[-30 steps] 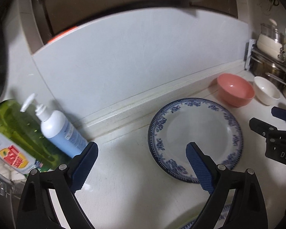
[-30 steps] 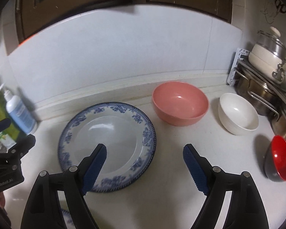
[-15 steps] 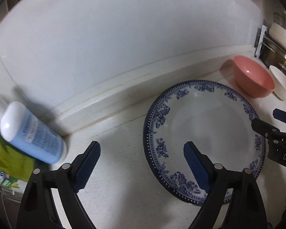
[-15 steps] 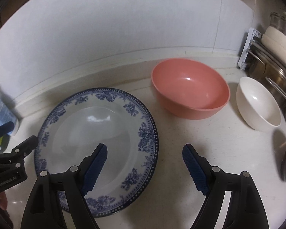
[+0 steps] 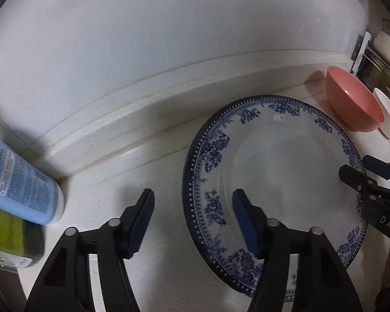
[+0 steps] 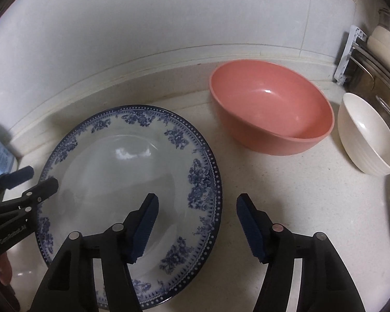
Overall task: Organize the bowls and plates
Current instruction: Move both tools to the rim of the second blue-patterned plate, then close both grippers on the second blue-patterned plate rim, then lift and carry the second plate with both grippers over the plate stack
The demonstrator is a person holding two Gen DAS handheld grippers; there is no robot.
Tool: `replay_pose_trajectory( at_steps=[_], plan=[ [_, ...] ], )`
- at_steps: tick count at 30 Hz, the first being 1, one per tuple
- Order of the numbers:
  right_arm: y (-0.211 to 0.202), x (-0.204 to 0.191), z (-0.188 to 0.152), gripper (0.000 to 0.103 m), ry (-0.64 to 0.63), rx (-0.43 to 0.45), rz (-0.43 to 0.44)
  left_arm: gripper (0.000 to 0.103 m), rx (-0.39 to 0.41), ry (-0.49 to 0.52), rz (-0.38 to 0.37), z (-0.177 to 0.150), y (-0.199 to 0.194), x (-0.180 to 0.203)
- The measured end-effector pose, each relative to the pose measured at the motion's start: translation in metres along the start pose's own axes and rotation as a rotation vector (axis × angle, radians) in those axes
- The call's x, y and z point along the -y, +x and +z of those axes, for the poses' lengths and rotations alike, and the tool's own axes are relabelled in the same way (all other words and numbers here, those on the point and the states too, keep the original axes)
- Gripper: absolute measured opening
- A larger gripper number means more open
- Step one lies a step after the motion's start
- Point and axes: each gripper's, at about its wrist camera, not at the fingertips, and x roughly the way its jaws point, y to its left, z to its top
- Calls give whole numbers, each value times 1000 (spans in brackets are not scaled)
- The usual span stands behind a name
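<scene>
Two grippers low over plate (image 6: 111,171) | left gripper (image 5: 192,221) fingers spread | right gripper (image 6: 197,226) fingers spread

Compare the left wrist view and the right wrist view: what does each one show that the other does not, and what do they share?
Only the left wrist view shows the green bottle beside the blue-labelled bottle, and the left tongs open around the plate's left rim.

Only the right wrist view shows the whole white bowl and the right tongs open around the plate's right rim.

Both show the blue-patterned plate, the pink bowl, the counter and the pots at the far right.
</scene>
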Motion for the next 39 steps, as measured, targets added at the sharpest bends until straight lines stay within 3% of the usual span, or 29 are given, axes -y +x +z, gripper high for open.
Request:
replay_pose_trajectory(
  at_steps=[9, 15, 39],
  plan=[
    [5, -4, 1, 46, -19, -5, 6, 38, -16, -33, -85, 1, 5, -2],
    [4, -3, 2, 38, -11, -18, -1, 37, -18, -30, -56, 1, 3, 2],
    [-68, -11, 1, 36, 8, 35, 7, 36, 6, -46, -16, 6, -61, 15]
  ],
)
